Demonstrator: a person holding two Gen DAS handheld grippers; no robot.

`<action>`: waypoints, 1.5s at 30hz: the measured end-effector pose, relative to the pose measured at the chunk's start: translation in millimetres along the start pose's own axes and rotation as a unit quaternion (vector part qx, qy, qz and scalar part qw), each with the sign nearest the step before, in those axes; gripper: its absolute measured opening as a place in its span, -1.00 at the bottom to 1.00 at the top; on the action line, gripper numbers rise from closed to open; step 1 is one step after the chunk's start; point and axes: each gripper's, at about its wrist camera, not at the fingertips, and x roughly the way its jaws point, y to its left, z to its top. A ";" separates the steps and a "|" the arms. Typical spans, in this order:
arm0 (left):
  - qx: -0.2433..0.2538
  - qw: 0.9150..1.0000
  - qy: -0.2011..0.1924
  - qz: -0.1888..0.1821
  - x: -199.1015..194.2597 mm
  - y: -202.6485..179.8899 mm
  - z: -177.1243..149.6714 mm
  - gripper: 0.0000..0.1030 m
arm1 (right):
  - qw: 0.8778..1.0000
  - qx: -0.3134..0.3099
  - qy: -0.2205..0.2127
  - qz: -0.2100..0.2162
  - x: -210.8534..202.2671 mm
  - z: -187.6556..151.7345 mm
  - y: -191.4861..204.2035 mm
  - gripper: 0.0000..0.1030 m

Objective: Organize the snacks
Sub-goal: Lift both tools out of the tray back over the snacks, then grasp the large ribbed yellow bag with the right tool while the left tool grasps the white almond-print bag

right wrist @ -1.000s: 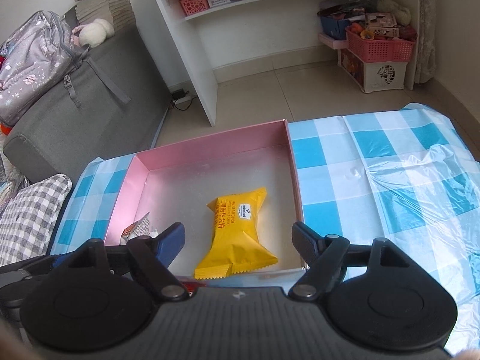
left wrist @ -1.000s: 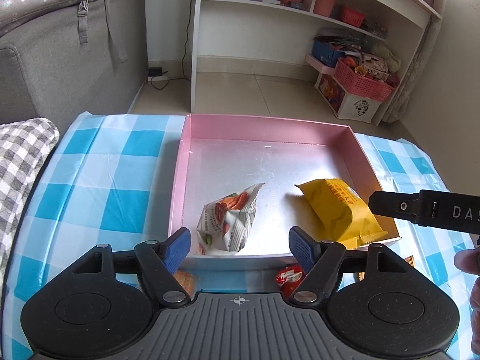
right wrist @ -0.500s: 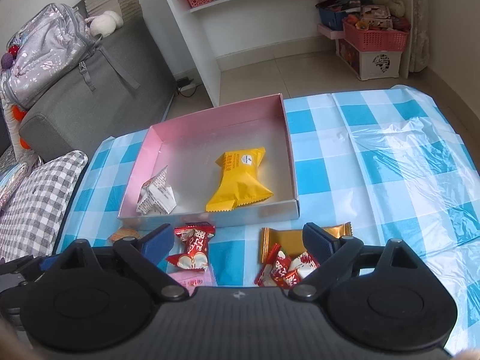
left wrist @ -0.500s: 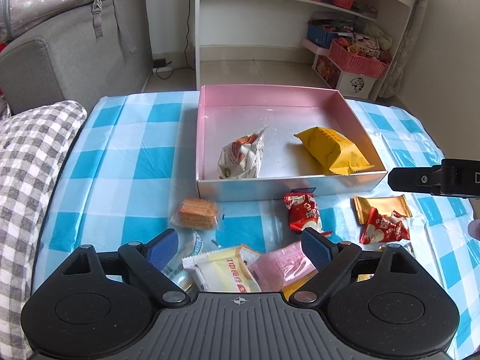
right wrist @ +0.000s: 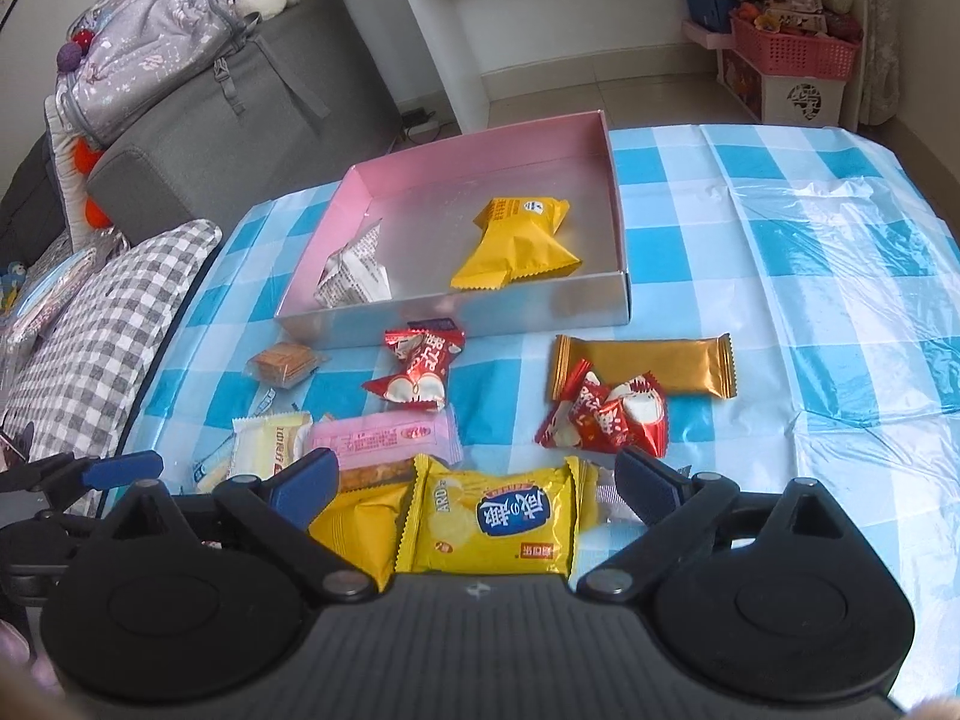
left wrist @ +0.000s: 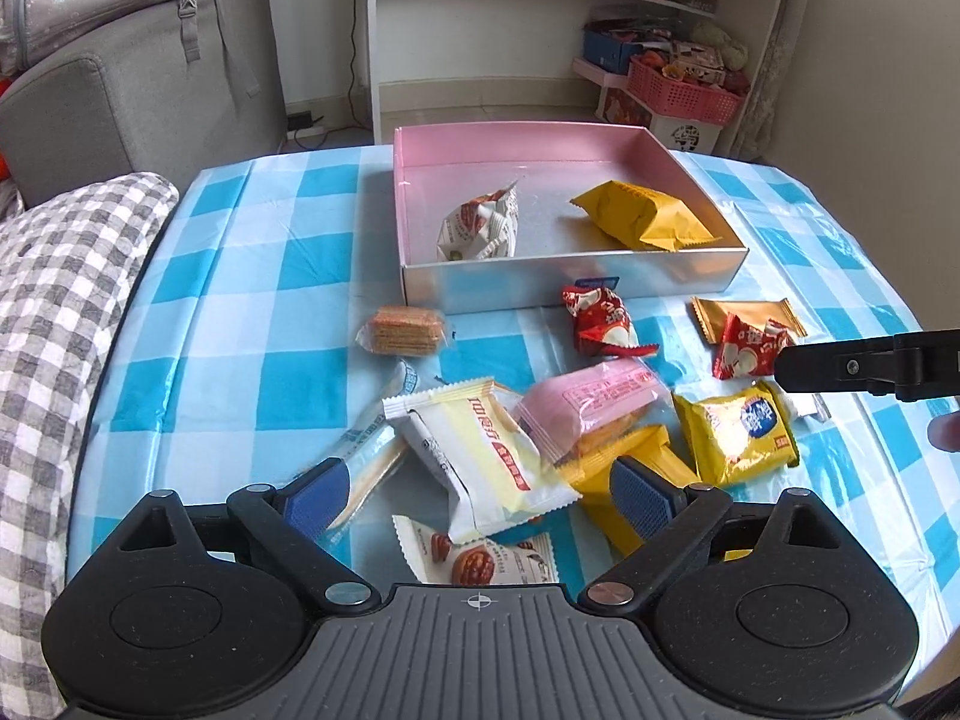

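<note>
A pink box (left wrist: 570,285) (right wrist: 456,318) on the blue checked cloth holds a white snack pack (left wrist: 480,228) and a yellow pack (left wrist: 642,219). Loose snacks lie in front of it. My left gripper (left wrist: 480,495) hovers over a cream pack (left wrist: 486,450) beside a pink pack (left wrist: 594,405); its jaws are opening, wide apart, gripping nothing. My right gripper (right wrist: 477,480) hangs over a yellow chips pack (right wrist: 498,519); its jaws are also opening and press on nothing. Red candies (right wrist: 606,420) and a gold bar (right wrist: 642,366) lie just beyond it.
A cracker pack (left wrist: 405,330) and a walnut pack (left wrist: 480,558) also lie loose. A grey checked cushion (left wrist: 54,300) borders the table's left side. Behind are a grey sofa (right wrist: 240,120) with a backpack, a white shelf (left wrist: 540,30) and pink baskets (right wrist: 792,54).
Both grippers have drawn back from over the box toward the near side, and their jaws have spread wider. The loose snacks have come into view; the two packs stay in the box.
</note>
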 end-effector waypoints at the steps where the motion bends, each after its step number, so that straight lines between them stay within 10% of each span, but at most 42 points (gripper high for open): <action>1: 0.004 1.000 0.003 -0.002 -0.3 -0.2 -3.9 0.85 | 1.000 -0.003 0.003 0.002 0.4 -4.7 0.7 0.91; 29: 0.051 0.995 -0.036 -0.078 15.4 4.1 -67.4 0.74 | 0.975 -0.217 0.014 0.053 27.8 -92.1 51.6 0.82; 45: 0.033 0.996 -0.027 -0.075 20.5 11.2 -67.0 0.17 | 0.972 -0.231 0.005 0.048 40.3 -86.6 63.3 -0.02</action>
